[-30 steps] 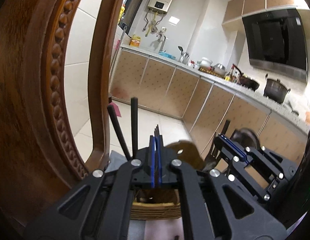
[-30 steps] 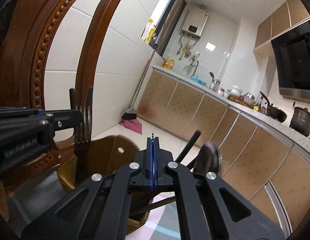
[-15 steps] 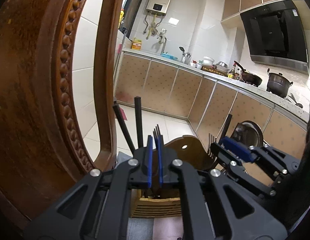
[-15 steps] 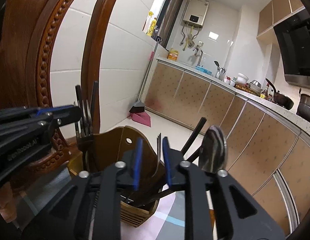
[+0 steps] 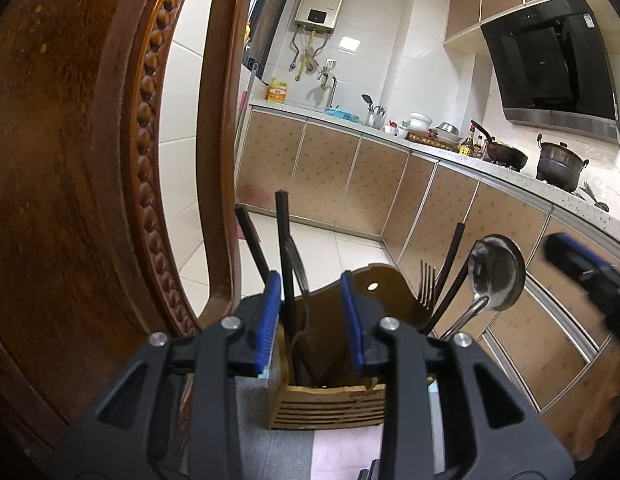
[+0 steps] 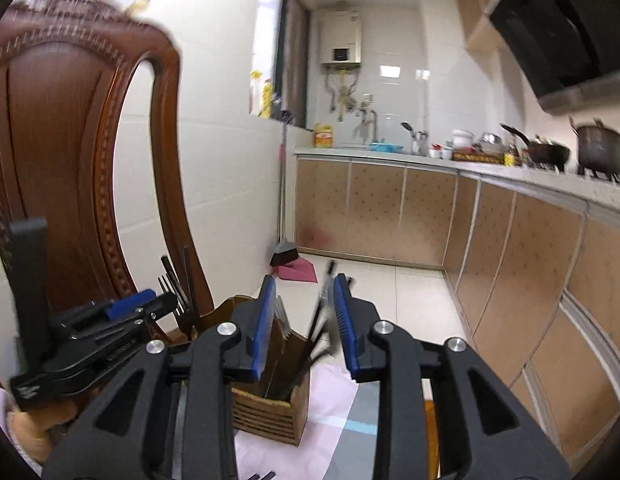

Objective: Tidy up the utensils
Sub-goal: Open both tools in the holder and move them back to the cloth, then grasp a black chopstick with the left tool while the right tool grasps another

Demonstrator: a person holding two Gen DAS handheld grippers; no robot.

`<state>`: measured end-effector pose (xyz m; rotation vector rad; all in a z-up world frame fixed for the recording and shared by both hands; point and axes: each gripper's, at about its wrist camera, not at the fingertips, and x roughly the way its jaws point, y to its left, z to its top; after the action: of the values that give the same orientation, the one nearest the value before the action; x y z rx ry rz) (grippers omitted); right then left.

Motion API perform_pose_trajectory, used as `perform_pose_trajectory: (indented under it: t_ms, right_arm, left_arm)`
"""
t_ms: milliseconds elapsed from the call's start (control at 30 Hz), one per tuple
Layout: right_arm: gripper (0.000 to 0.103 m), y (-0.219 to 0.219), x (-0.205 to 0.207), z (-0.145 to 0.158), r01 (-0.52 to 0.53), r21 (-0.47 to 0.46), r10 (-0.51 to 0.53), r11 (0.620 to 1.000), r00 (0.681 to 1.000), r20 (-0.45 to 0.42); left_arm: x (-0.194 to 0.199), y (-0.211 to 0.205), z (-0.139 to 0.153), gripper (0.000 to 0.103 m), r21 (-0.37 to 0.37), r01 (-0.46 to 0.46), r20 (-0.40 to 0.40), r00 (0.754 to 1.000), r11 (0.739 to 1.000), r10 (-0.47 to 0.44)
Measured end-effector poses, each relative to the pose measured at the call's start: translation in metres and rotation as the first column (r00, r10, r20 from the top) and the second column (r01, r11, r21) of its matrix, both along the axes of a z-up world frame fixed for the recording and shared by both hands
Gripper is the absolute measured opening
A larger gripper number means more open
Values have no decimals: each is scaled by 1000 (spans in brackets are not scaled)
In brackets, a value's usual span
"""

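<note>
— Both sets of jaws were pressed together a second ago; what changed?
— Both have just been opening. From the left wrist, the left gripper (image 5: 311,322) now stands apart, and the fork (image 5: 297,276) it pinched before stands free in the gap between the blue pads, leaning in the wooden utensil holder (image 5: 329,400). Neither pad presses on it.

— What else sits in that holder?
— Two black chopsticks (image 5: 284,248) on the left side, another fork (image 5: 426,280) and a ladle-like spoon (image 5: 495,276) on the right, with a further dark stick beside them. The right gripper (image 5: 581,272) shows as a blur at the right edge, clear of the spoon it was next to earlier.

— And from the right wrist?
— The right gripper (image 6: 304,322) has pulled back and up since the earlier frame; its pads are apart with nothing pressed between them. The holder (image 6: 270,412) lies below and beyond, on a pink and grey cloth (image 6: 337,392). The left gripper (image 6: 130,312) reaches in from the left over the holder's left side. A carved wooden chair back (image 6: 70,160) stands behind.
</note>
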<state>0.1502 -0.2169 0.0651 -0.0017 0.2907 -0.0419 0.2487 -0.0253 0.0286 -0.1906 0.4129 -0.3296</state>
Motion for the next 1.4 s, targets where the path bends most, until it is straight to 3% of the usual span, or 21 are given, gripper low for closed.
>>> perform_pose_trajectory:
  t_ms: [267, 367, 433, 467, 533, 600, 700, 833, 933, 1100, 1167, 1333, 1400]
  right_arm:
    - [30, -38, -56, -26, 65, 85, -66, 994, 998, 5]
    - [30, -49, -54, -51, 68, 151, -56, 986, 995, -80]
    - [30, -51, -39, -78, 30, 227, 18, 973, 979, -204]
    - [30, -49, -30, -91, 19, 249, 52, 968, 960, -274]
    - [30, -41, -6, -127, 9, 286, 122, 958, 890, -439]
    - [30, -35, 17, -160, 33, 334, 174, 942, 804, -569]
    - [30, -35, 43, -190, 125, 386, 181, 914, 727, -663]
    - [29, -31, 63, -200, 187, 417, 192, 890, 674, -713]
    - [27, -19, 77, -204, 210, 351, 152, 913, 621, -768]
    - [24, 1, 93, -204, 225, 265, 93, 938, 572, -815]
    - [16, 11, 97, -203, 210, 218, 69, 953, 550, -832]
    - [12, 19, 92, -201, 159, 197, 86, 968, 525, -847]
    - [12, 15, 85, -197, 148, 179, 75, 973, 529, -845]
  left_arm:
    - [-26, 6, -5, 41, 19, -20, 40, 999, 1000, 19]
    - [-35, 6, -7, 42, 31, -29, 49, 998, 999, 28]
    - [-44, 8, -7, 42, 45, -43, 51, 998, 998, 40]
    - [-48, 9, -7, 42, 50, -46, 48, 998, 998, 44]
    - [-58, 11, -9, 44, 76, -57, 26, 998, 995, 55]
    - [-66, 10, -16, 44, 127, -62, -17, 998, 990, 65]
    - [-75, 9, -33, 44, 193, -28, -109, 993, 981, 50]
    - [-82, 10, -58, 44, 251, 20, -198, 980, 968, 31]
    - [-88, 17, -75, 44, 255, 35, -235, 972, 966, 27]
    - [-94, 22, -92, 45, 256, 45, -278, 960, 966, 29]
    - [-94, 21, -96, 45, 266, 53, -289, 957, 962, 27]
    - [-95, 18, -98, 46, 275, 79, -306, 952, 958, 9]
    - [-94, 15, -101, 46, 271, 107, -323, 946, 956, -14]
